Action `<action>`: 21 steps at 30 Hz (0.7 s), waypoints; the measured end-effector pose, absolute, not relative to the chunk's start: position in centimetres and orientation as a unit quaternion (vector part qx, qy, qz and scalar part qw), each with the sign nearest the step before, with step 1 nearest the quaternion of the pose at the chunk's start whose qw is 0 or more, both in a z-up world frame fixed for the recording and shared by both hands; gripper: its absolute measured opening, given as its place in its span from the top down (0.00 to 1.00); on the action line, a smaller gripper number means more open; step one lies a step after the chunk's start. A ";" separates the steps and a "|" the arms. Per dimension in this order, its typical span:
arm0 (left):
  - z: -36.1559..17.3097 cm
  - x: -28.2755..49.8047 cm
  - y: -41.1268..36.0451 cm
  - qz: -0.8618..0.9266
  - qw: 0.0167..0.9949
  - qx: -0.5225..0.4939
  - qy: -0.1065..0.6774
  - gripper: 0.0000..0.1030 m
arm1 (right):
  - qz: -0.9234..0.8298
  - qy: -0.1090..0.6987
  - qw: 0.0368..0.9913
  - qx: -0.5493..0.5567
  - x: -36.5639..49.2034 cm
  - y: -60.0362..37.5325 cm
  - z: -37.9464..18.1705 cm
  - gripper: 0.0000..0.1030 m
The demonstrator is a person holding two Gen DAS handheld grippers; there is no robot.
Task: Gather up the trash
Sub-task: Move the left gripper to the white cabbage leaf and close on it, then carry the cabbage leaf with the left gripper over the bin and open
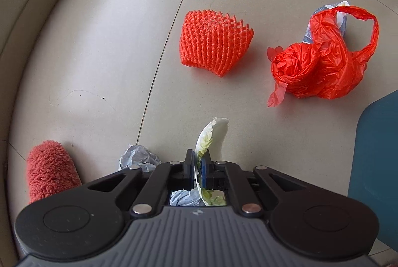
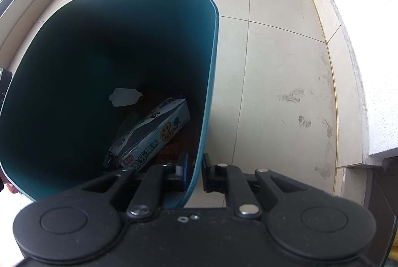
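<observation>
My left gripper is shut on a pale cabbage leaf and holds it above the tiled floor. An orange foam fruit net and a crumpled red plastic bag lie on the floor ahead. A crumpled grey-blue paper lies just left of the gripper. My right gripper is shut on the right wall of a teal trash bin. Inside the bin lie a snack box and a white scrap.
A red fluffy cloth lies at the lower left. The bin's edge shows at the right of the left wrist view. A raised ledge and wall run along the right. A skirting borders the left.
</observation>
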State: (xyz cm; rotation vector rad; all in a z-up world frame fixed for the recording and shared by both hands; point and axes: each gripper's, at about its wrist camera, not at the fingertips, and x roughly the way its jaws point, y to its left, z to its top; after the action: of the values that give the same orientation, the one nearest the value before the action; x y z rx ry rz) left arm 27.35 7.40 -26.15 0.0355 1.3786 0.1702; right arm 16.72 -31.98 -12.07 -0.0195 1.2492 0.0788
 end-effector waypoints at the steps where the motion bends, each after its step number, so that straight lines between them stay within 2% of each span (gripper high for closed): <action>1: -25.4 27.2 7.1 0.079 0.771 0.018 0.631 0.96 | 0.036 0.584 0.811 -0.007 16.7 -32.0 -12.1 0.91; 10: -17.0 25.5 7.1 0.072 0.802 0.004 0.593 0.96 | 0.034 0.582 0.813 -0.004 16.6 -32.5 -11.9 0.91; 21: -3.0 22.0 1.9 0.007 0.853 0.015 0.521 0.96 | 0.034 0.575 0.817 -0.013 16.2 -32.0 -11.8 0.91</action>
State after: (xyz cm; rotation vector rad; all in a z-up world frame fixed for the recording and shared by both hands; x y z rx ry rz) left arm 22.05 1.92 -2.98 0.0309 1.0962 0.0145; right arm 16.20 -31.96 -11.78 -0.0266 1.2256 0.0718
